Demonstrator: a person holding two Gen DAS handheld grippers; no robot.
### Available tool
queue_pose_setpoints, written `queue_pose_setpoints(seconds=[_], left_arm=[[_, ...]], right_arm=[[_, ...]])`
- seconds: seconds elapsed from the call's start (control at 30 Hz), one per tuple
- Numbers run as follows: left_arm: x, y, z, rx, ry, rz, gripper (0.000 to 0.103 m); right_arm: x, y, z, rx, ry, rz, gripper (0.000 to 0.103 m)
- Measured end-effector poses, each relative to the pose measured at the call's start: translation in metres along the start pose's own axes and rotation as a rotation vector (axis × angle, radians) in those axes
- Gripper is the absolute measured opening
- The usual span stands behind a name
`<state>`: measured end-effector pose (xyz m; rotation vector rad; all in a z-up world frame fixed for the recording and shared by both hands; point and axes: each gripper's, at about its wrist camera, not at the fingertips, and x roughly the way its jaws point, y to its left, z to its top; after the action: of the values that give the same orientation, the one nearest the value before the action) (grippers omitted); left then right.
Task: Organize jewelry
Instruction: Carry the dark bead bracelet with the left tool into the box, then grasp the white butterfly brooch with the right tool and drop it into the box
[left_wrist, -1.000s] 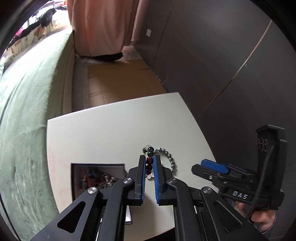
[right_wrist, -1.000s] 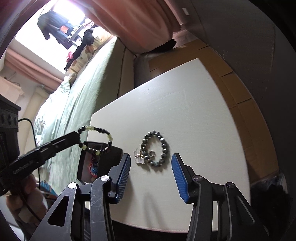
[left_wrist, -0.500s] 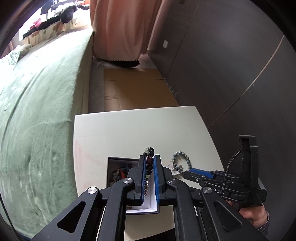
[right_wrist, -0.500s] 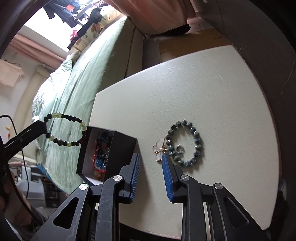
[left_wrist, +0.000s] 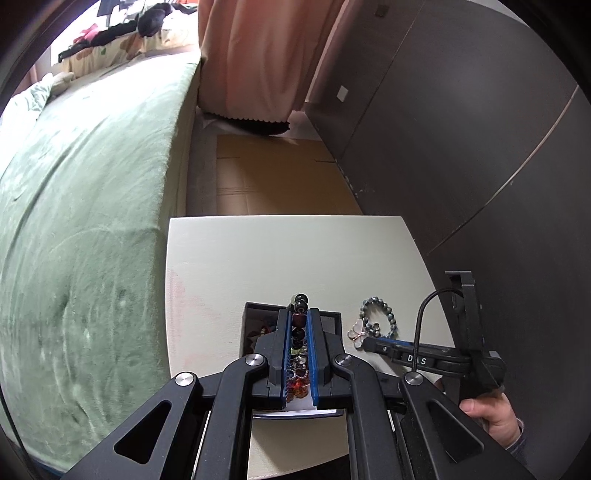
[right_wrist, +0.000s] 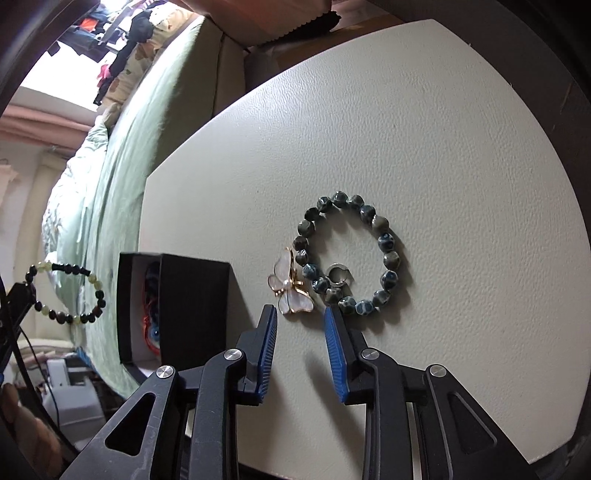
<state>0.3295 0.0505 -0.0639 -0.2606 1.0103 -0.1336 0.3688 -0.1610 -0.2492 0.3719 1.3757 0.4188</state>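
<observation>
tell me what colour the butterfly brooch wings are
Pearly white with gold edging, clearest in the right wrist view.

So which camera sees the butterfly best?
The right wrist view. There the white and gold butterfly lies big and sharp on the table, just ahead of the right gripper, beside the blue bead bracelet. The left wrist view shows it tiny, its detail lost.

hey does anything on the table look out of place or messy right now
Nothing is damaged or spilled. Three pieces lie loose on the white table, not yet in the black box: a blue-grey bead bracelet, a small silver ring inside its loop, and a butterfly brooch touching it. The left tool holds another beaded bracelet.
</observation>
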Motion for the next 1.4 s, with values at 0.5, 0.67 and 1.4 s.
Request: queue_pose_setpoints(seconds=[0.5,0.67,1.4], left_arm=[[-0.005,0.020,-0.004,-0.034,-0.009,-0.018,0.008],[-0.003,0.016,-0.005,-0.031,-0.002,-0.042,0.008],[0.020,0.012,-0.023,-0.059,0.075,-0.027,0.066]], right_arm=[[0.016,0.058,0.014,-0.258,-0.020,-0.303,0.028],[0.007,0.048,0.014,-0.223,-0.017,-0.244,0.014],[-0.083,0.071,-0.015,-0.241,-0.171,-0.057,0.014]])
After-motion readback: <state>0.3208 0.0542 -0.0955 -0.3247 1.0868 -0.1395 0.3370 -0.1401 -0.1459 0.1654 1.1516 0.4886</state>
